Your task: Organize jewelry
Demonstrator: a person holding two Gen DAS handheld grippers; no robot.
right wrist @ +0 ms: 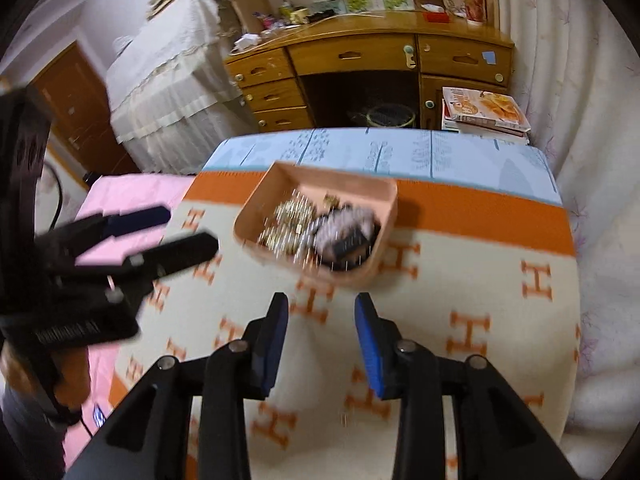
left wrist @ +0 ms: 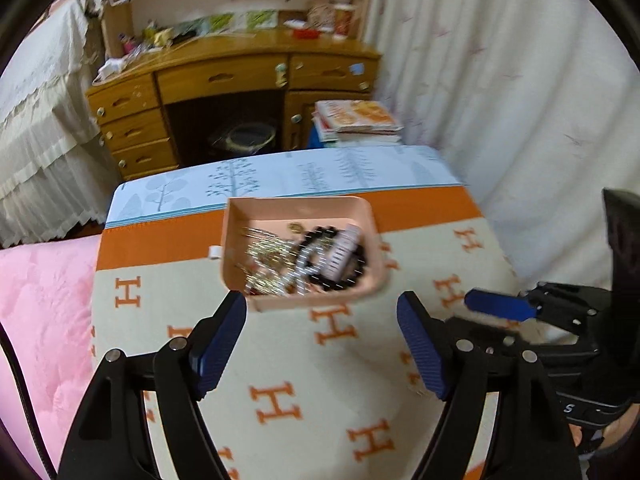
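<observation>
We are hovering both tools just short of the shallow peach-pink plastic tray (left wrist: pixel 362 216), which is sitting on the cream blanket with orange H letters (left wrist: pixel 280 360) that is covering the surface, near its orange band. The tangled heap of jewelry (left wrist: pixel 304 260), gold and silver chains, a dark beaded bracelet and a pale tag, is lying inside the tray, blurred so we cannot separate single pieces. Our left tool (left wrist: pixel 322 344) is standing spread wide and holding nothing in front of the tray's near wall; our right tool (right wrist: pixel 322 344) is also parted, more narrowly, and empty. We judge that sorting is barely starting: nothing is lying outside the tray yet. The next move is probably calling for one tool to steady the tray's rim while the other is dipping in and pinching one loose chain without dragging the tangle. Beyond the tray a pale blue leaf-print cloth (left wrist: pixel 280 176) is showing, then a wooden desk with drawers (left wrist: pixel 224 80), stacked books (left wrist: pixel 360 120), white curtains (left wrist: pixel 500 80); left of the tray, pink bedding (left wrist: pixel 44 300).
</observation>
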